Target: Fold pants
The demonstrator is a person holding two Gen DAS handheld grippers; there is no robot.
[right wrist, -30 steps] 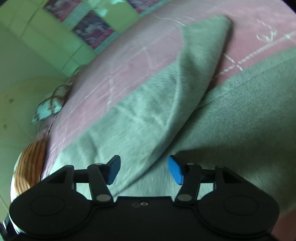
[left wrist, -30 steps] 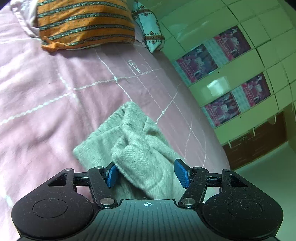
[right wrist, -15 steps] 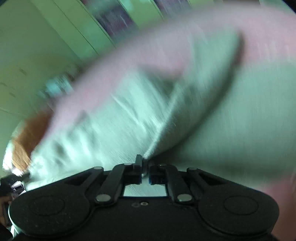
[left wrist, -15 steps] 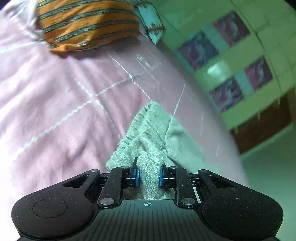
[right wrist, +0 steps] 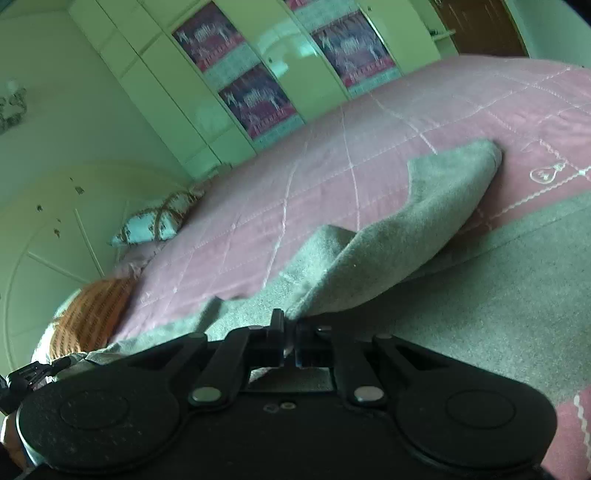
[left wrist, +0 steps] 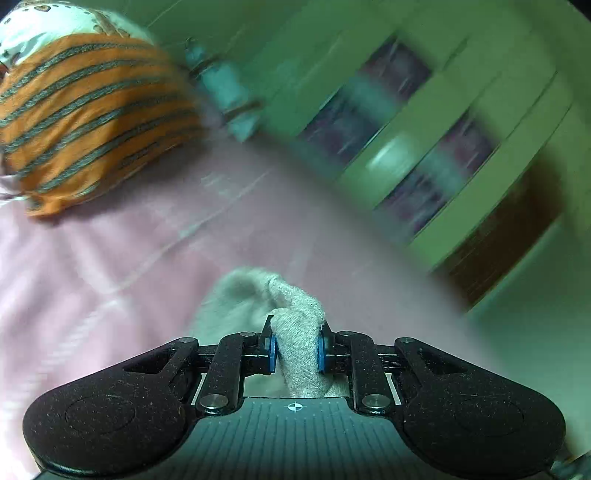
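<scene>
Grey knit pants (right wrist: 424,221) lie on a pink quilted bedspread (right wrist: 332,177). In the right wrist view one layer is lifted into a long raised fold, with more grey fabric flat beneath it. My right gripper (right wrist: 290,341) is shut on the near edge of that fold. In the left wrist view my left gripper (left wrist: 295,350) is shut on a bunched end of the pants (left wrist: 295,317), held above the bedspread (left wrist: 110,277). That view is motion-blurred.
An orange striped pillow (left wrist: 85,122) and a teal patterned cushion (left wrist: 221,99) lie at the head of the bed. A pale green wardrobe (right wrist: 258,66) with purple picture panels runs along the far side. A brown door (right wrist: 480,26) stands beyond it.
Both grippers went from open around the fabric to shut on it. Both have since lifted; the pants' end rises with the left, and the fold rises with the right.
</scene>
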